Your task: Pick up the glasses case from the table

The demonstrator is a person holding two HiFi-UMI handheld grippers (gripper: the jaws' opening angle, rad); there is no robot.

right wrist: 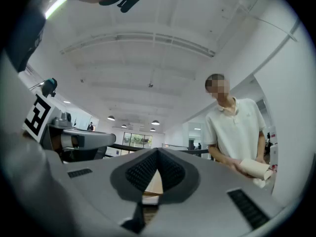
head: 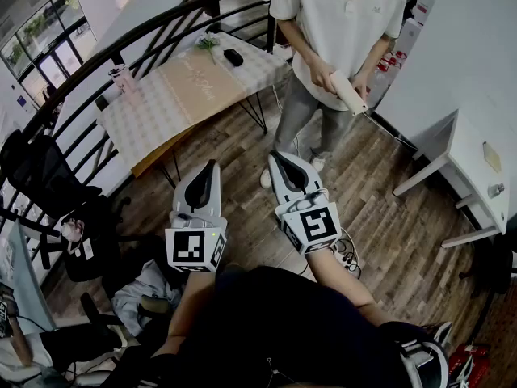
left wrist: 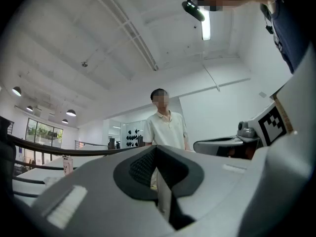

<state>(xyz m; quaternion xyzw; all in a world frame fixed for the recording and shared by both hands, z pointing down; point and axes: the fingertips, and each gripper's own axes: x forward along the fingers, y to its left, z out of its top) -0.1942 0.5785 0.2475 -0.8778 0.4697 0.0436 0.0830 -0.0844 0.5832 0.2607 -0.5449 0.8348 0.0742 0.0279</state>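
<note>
The glasses case (head: 233, 56), a small dark oblong, lies near the far end of a long table (head: 174, 103) covered with a pale patterned cloth, at the upper left of the head view. Both grippers are held side by side in front of my chest, well short of the table. My left gripper (head: 212, 165) and my right gripper (head: 275, 157) each have their jaws closed tip to tip with nothing held. In the left gripper view the left gripper (left wrist: 157, 149) points about level towards a standing person. In the right gripper view the right gripper (right wrist: 158, 152) does the same. Neither gripper view shows the case.
A person in a white polo shirt (head: 339, 23) stands between me and the table's right end, holding a rolled paper (head: 349, 92). A pink bottle (head: 123, 78) and a flower bunch (head: 208, 42) sit on the table. A curved black railing (head: 97, 63) runs behind it, and a white desk (head: 472, 164) stands at right.
</note>
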